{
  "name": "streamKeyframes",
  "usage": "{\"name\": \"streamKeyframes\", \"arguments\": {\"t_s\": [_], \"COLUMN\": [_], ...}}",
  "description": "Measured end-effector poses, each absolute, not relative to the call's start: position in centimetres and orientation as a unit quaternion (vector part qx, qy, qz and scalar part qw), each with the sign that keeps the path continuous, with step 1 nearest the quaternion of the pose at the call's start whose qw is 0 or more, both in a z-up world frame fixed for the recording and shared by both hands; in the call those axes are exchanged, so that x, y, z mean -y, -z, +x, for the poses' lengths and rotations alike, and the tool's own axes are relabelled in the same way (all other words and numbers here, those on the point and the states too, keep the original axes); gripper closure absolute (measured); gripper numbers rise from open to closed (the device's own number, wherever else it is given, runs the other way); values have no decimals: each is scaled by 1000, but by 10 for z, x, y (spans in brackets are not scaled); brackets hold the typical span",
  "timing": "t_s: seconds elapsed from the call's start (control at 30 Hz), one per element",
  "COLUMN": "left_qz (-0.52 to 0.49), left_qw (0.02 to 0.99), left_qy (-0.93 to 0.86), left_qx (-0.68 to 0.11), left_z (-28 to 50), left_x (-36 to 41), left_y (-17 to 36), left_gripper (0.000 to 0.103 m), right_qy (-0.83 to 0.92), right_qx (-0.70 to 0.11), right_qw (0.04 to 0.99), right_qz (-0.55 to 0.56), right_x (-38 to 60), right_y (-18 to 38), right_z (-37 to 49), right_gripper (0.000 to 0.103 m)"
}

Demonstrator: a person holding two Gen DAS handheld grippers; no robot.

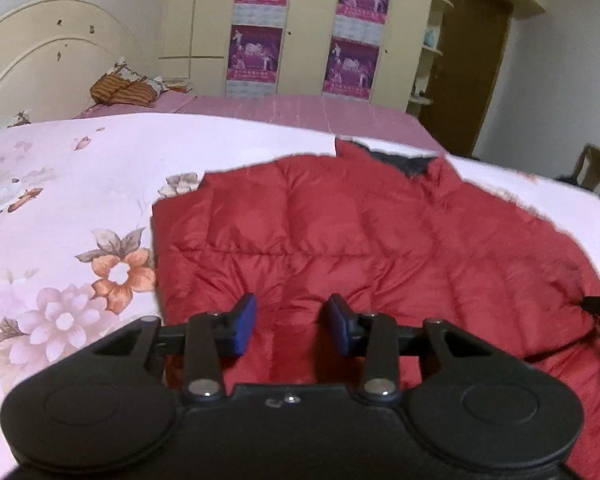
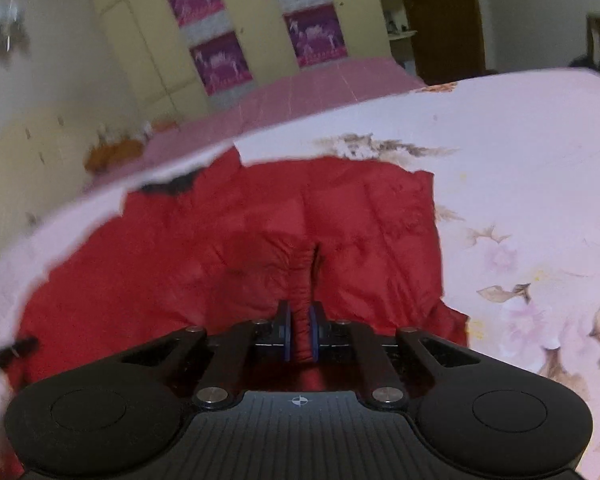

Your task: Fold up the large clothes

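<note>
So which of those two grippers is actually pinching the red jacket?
The right gripper: its blue pads are shut on a ridge of the red jacket. The left gripper hovers open, holding nothing.

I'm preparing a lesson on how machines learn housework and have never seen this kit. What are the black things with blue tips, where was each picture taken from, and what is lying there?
There is no robot here: a person holds a two-finger gripping tool in each hand, and a wide-angle camera on each tool looks forward along its fingers. One picture comes from the left tool, the other from the right tool. Both look down on a red padded jacket spread on a floral bedcover. The left tool is open, its blue pads apart above the jacket and holding nothing. The right tool is shut on a pinched ridge of the jacket's red fabric. Behind are cream wardrobes with purple posters.
</note>
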State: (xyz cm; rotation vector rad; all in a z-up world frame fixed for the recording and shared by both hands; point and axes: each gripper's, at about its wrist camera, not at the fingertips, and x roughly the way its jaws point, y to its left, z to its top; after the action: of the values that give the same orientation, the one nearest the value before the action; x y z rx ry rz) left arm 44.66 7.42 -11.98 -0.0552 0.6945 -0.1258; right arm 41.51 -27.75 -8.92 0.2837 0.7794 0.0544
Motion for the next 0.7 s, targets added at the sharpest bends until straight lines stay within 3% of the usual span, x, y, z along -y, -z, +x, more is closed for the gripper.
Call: {"name": "streamKeyframes", "arguments": {"t_s": [0.2,0.4,0.7], "left_qz": [0,19,42], "left_qw": [939,941,934], "left_qy": [68,91,95], "left_qx": [-338,-325,-343], "left_z": [438,461,503], "left_x": [-76,-68,-58], "left_y": [114,103,119], "left_gripper": [65,61,60], "right_qy": [-18,-20,-32], "right_qx": [-388,-321,-372], "right_qw": [915,944,928], "right_qz": [106,68,19], "right_x": [269,256,232], "right_y": [92,62,94], "right_z": [408,404,468], "right_gripper": [94,94,94]}}
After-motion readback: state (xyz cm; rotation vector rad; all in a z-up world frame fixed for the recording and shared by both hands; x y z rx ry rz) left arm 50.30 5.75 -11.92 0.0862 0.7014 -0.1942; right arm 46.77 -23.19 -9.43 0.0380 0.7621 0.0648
